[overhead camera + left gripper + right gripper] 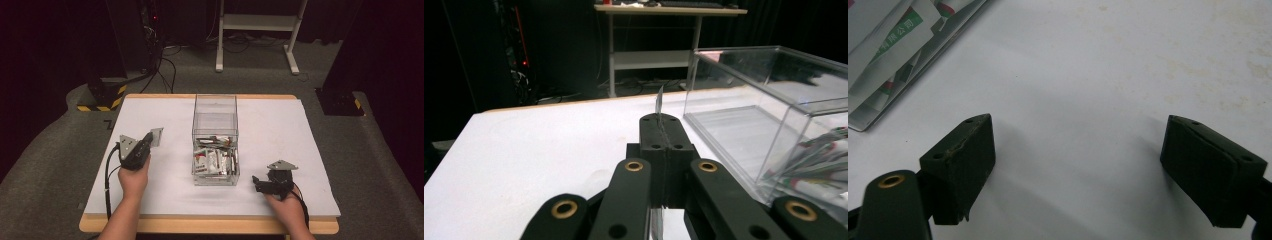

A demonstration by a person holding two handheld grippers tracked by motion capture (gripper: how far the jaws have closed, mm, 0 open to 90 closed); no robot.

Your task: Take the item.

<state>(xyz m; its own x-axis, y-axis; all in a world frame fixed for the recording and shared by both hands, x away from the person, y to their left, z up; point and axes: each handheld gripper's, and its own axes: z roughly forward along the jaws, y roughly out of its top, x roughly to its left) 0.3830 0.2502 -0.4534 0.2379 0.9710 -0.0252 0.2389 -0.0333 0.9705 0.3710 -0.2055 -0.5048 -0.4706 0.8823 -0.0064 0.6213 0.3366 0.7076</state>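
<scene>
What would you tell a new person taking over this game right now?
Left hand-held gripper: shut on a thin packet, held above the white table to the left of the clear box.
Right hand-held gripper: open, holding nothing, low over the table to the right of the box.
Clear box: its near end holds a pile of packets; its far end looks bare.
Done: one packet is gripped outside the box.
Left: I can't tell whether that packet is going in or coming out, so check before moving.

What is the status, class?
Left gripper shut on sachet. Right gripper open, resting on table. Clear box between them, nothing blocking.
</scene>
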